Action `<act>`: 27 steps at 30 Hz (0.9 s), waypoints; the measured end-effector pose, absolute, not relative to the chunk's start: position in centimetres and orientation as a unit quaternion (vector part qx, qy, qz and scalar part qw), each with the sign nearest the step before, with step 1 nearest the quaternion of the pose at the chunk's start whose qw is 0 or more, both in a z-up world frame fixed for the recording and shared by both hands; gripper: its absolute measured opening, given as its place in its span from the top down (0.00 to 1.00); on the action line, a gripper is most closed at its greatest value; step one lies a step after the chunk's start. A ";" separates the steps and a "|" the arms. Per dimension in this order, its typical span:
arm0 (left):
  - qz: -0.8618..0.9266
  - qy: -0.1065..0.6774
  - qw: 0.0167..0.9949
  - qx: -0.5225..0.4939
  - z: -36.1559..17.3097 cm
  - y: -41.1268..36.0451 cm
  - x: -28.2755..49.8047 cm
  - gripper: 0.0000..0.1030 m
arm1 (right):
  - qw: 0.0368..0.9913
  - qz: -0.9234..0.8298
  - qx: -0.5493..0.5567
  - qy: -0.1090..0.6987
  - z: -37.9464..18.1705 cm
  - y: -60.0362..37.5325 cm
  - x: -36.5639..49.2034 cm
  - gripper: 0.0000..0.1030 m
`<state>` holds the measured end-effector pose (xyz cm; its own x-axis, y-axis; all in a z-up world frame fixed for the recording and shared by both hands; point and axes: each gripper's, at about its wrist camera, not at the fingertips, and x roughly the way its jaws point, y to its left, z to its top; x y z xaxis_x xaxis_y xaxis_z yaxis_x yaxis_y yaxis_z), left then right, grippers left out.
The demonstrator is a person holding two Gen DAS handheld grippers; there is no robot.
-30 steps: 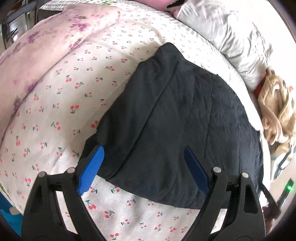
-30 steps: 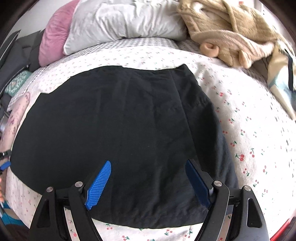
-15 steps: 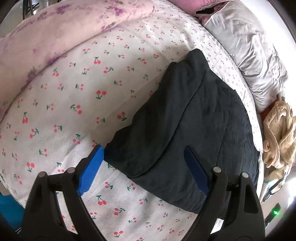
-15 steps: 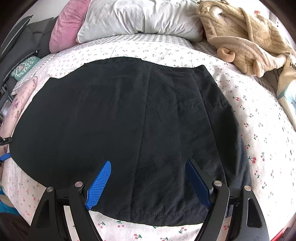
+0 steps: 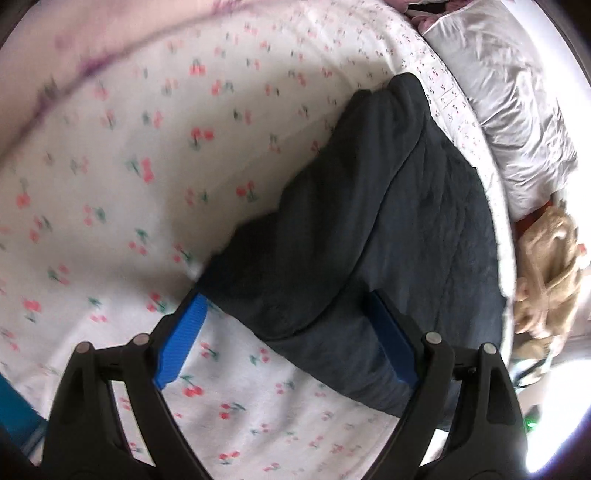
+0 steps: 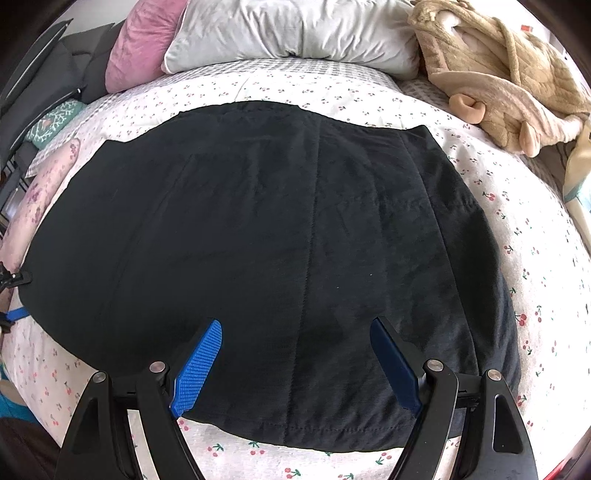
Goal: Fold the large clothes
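Both claws are hanging wide open and gripping nothing: the left claw (image 5: pixel 288 332) is straddling the near-left corner of the black garment (image 6: pixel 280 236), the right claw (image 6: pixel 295 354) is hovering over its near hem. The garment is lying spread flat on the cherry-print bedsheet (image 6: pixel 532 258), seams running front to back. Bare sheet is showing around every edge of the garment, with the grey pillow (image 6: pixel 295 29) beyond its far edge.
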<state>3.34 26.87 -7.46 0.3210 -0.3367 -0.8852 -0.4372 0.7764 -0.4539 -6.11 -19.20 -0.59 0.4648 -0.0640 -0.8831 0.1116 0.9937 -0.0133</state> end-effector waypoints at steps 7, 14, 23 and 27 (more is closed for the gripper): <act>-0.003 0.534 0.723 -0.438 -9.1 26.9 3.3 0.15 | 0.861 -0.032 0.024 0.508 -0.4 -17.9 -5.9 0.19; -0.009 0.477 0.737 -0.479 -9.7 26.4 4.8 0.15 | 0.866 0.008 0.015 0.499 -0.5 -14.1 -4.6 0.19; -0.003 0.447 0.755 -0.479 -10.0 26.4 5.9 0.50 | 0.871 0.050 0.009 0.488 -1.0 -9.5 -3.2 0.19; -0.013 0.441 0.782 -0.440 -7.9 25.6 6.2 0.60 | 0.874 0.068 -0.002 0.482 -1.0 -8.1 -2.9 0.19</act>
<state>6.18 25.58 -7.91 0.6115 -0.4079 -0.6780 -0.3672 0.6127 -0.6998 -2.88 -8.06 -1.03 0.5262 0.1169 -0.8423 -0.1204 0.9908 0.0623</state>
